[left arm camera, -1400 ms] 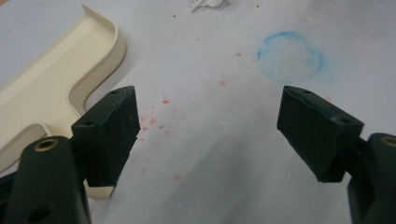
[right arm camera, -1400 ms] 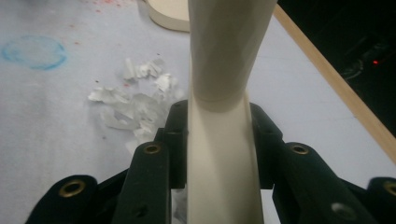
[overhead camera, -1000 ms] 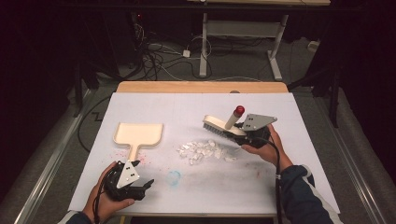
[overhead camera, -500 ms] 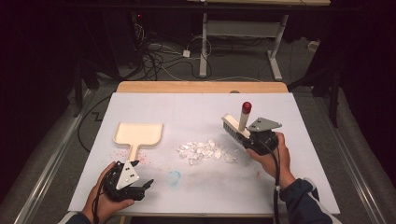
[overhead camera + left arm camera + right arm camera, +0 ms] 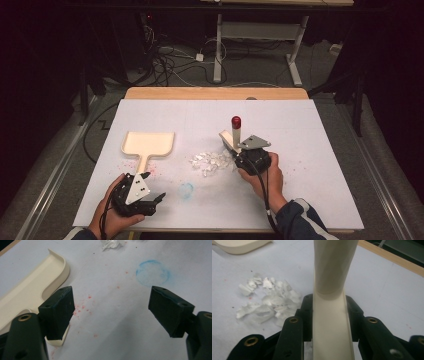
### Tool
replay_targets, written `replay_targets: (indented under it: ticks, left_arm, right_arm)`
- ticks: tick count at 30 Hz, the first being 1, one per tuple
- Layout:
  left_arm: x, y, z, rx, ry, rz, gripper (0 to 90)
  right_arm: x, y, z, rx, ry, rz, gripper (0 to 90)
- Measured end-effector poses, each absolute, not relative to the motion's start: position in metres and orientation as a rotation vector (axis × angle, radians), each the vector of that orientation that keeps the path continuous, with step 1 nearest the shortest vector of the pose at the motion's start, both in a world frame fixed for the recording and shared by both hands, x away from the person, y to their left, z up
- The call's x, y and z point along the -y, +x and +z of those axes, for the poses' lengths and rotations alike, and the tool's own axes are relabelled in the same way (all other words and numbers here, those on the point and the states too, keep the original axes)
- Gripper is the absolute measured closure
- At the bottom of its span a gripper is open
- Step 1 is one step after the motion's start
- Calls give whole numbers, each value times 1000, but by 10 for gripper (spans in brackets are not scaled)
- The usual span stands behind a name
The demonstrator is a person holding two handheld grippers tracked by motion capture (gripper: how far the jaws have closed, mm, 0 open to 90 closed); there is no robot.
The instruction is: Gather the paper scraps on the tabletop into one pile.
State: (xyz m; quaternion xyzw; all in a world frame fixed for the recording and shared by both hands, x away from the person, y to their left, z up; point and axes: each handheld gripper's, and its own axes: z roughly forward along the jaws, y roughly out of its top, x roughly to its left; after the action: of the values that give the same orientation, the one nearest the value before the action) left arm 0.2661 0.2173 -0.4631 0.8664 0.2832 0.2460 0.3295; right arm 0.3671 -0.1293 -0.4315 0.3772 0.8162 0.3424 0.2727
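Observation:
A cream brush (image 5: 234,136) with a red-tipped handle stands tilted upright just right of a pile of white paper scraps (image 5: 211,162). My right gripper (image 5: 235,149) is shut on the brush; in the right gripper view the brush's cream handle (image 5: 332,277) rises between the jaws, with the scraps (image 5: 267,300) to its left. A cream dustpan (image 5: 148,142) lies at the left, handle toward me. My left gripper (image 5: 153,188) rests open near that handle. In the left gripper view the left gripper (image 5: 110,307) has nothing between its jaws and the dustpan (image 5: 27,292) lies beside its left jaw.
A white sheet (image 5: 310,130) covers the table, with a wooden edge (image 5: 215,93) at the back. A blue ring stain (image 5: 186,190) and red specks mark the sheet near the left gripper. Cables and desk legs lie on the floor beyond.
My right gripper has carried the brush left and nearer, up to the scraps, and the handle has swung more upright. The left gripper has stayed put.

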Motion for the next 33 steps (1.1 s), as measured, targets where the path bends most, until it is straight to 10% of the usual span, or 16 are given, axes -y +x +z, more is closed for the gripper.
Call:
replay_targets:
  ticks: [20,33]
  left_arm:
    - [-221,267,-460,-768,2241,668,205]
    - [-226,267,-459,-790,2238,678,205]
  right_arm:
    - [153,360,-395,-2097,1047,1217,676]
    - [87,343,-412,-2341,1006,1458,677]
